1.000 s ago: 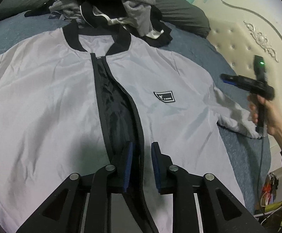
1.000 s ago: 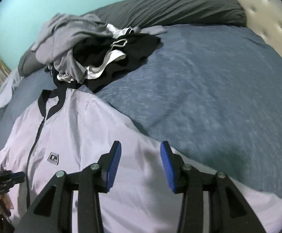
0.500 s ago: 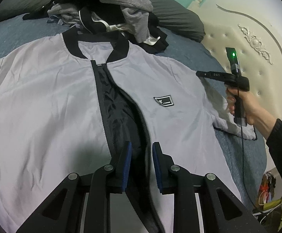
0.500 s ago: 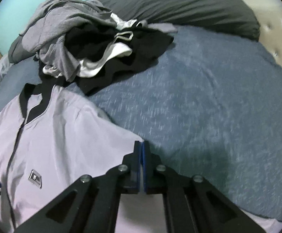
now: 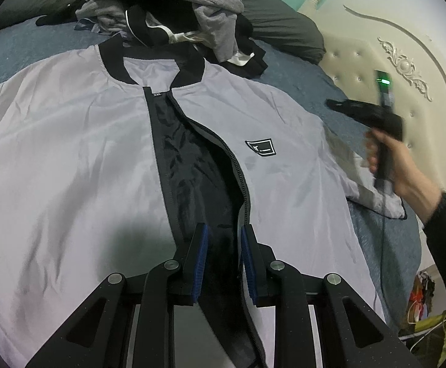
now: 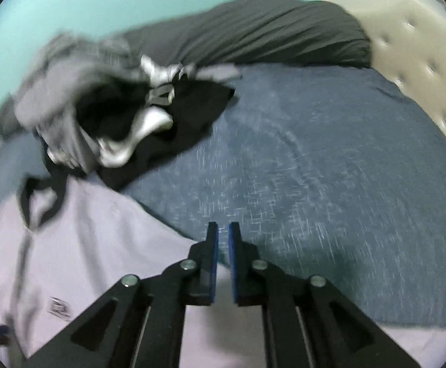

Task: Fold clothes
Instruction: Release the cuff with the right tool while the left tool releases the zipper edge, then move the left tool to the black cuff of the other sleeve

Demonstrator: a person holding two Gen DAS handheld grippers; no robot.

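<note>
We see a light gray jacket [image 5: 78, 165] lying flat on the blue bed [image 6: 330, 153], its zipper partly open. Our left gripper [image 5: 223, 239] hangs open over the zipper. Our right gripper [image 6: 223, 236] is almost closed, a thin gap left, holding nothing. A pile of clothes [image 5: 176, 9] sits by the collar.

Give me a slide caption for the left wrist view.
Left claw open over the unzipped front of a pale grey jacket spread on a bed, unfolded clothes pile behind.

grey jacket [image 5: 78, 165] flat, L gripper [image 5: 223, 239] open
</note>
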